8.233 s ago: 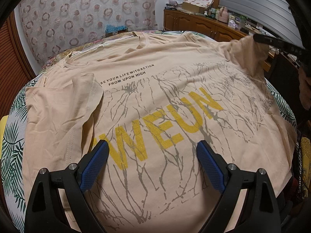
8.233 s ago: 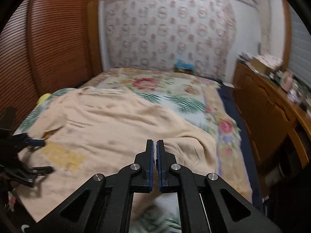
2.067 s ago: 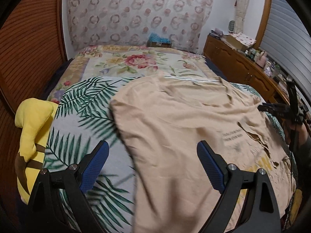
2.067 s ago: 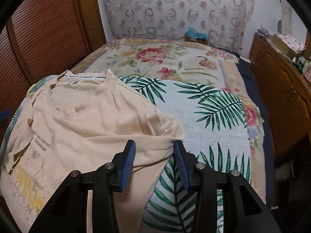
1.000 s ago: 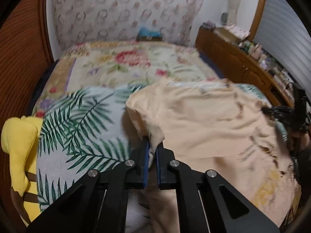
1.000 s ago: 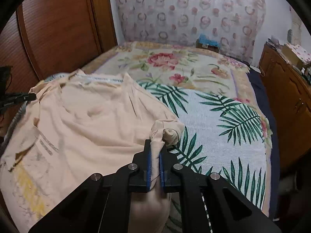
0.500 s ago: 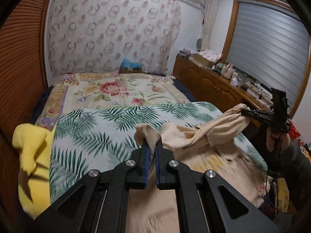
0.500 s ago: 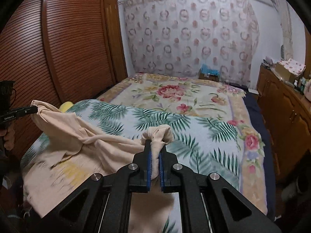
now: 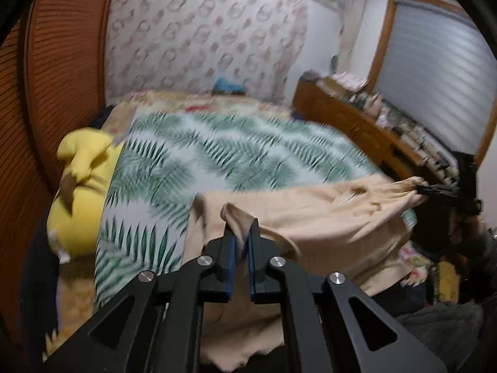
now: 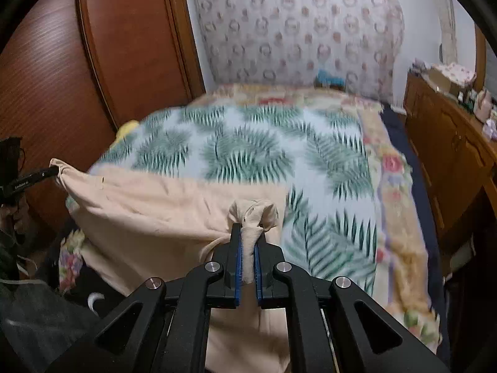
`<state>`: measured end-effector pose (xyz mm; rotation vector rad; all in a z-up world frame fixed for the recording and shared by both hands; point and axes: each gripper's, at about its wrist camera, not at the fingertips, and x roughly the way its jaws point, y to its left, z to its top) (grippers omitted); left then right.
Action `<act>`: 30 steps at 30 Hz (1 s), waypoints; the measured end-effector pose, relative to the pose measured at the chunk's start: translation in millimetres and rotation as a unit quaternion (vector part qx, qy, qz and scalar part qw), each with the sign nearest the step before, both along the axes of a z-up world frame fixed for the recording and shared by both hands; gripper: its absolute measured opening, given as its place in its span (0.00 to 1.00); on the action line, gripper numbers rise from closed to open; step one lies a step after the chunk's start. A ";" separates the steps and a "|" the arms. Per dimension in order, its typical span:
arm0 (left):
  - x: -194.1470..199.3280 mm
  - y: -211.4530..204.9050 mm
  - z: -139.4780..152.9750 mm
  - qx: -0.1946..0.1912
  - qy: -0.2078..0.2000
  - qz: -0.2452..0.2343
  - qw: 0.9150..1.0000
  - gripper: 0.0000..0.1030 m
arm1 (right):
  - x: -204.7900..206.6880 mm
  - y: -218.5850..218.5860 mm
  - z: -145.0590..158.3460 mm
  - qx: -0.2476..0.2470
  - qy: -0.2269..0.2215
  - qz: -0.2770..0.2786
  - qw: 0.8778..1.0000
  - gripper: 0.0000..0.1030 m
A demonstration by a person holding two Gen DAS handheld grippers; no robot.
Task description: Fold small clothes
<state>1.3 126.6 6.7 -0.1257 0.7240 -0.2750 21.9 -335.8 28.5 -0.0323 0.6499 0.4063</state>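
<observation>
The left gripper [image 9: 241,228] is clamped on a bunched corner of the peach T-shirt [image 9: 326,217], a nub of cloth poking up between its blue pads [image 9: 230,258]. The right gripper [image 10: 248,233] is likewise closed tight on another gathered corner of the T-shirt [image 10: 149,205], the fabric squeezed into a narrow roll between its pads [image 10: 238,264]. The shirt hangs stretched between the two grippers at the near edge of the bed, its top edge pulled into a line, its lower part draping down out of sight.

The left wrist view alone shows the yellow plush toy [image 9: 77,199] lying at the left side of the palm-leaf bedspread [image 9: 217,161], against the slatted wooden wardrobe [image 9: 56,77], and the window blind [image 9: 435,71] above the cluttered wooden dresser [image 9: 357,124]. It also catches the right gripper [image 9: 441,191] at the far right, gripping its corner. The right wrist view instead shows the left gripper [image 10: 37,177] at the far left edge, the bedspread's [image 10: 248,143] floral border [image 10: 391,186] and the dark strip of mattress edge beside it. Both views are blurred.
</observation>
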 end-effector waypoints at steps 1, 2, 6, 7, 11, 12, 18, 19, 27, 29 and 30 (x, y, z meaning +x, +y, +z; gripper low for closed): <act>0.2 -0.1 -5.1 0.004 0.006 0.003 1.000 0.06 | -0.9 0.9 -5.5 -0.003 0.010 0.001 1.000 0.06; -0.5 0.6 -10.1 0.005 0.012 0.005 1.000 0.06 | 0.1 3.2 -8.6 -0.010 0.019 0.001 1.000 0.06; -5.8 2.7 -16.1 0.001 0.020 0.010 1.000 0.10 | 3.2 9.0 -17.6 -0.033 0.036 -0.002 0.999 0.06; -5.8 3.3 -15.0 0.001 0.019 0.009 1.000 0.13 | 4.0 10.6 -16.6 -0.036 0.036 -0.004 0.999 0.07; -4.1 3.7 -6.5 0.005 0.007 0.006 1.000 0.25 | 7.2 12.4 -5.3 -0.039 0.030 -0.011 0.999 0.21; -2.0 2.3 -4.6 0.010 0.007 0.004 1.000 0.27 | 9.4 17.0 -2.6 -0.039 0.027 -0.012 0.999 0.26; 13.7 -0.8 5.1 0.019 -0.001 -0.006 1.000 0.54 | 7.0 17.1 15.7 -0.028 -0.002 -0.009 1.000 0.41; 18.3 -1.4 5.4 0.020 0.000 -0.008 1.000 0.69 | 6.5 16.2 14.3 -0.028 -0.005 -0.010 1.000 0.44; 73.6 -2.0 -26.6 0.043 0.053 -0.006 0.998 0.76 | 51.5 21.1 -7.0 -0.041 0.009 -0.018 0.999 0.48; 87.7 -0.9 -38.2 0.048 0.068 -0.001 0.997 0.76 | 73.5 21.4 -15.3 -0.045 0.020 -0.018 0.999 0.48; 95.4 0.1 -43.6 0.048 0.076 0.001 0.996 0.76 | 82.2 21.4 -19.0 -0.043 0.027 -0.017 0.999 0.48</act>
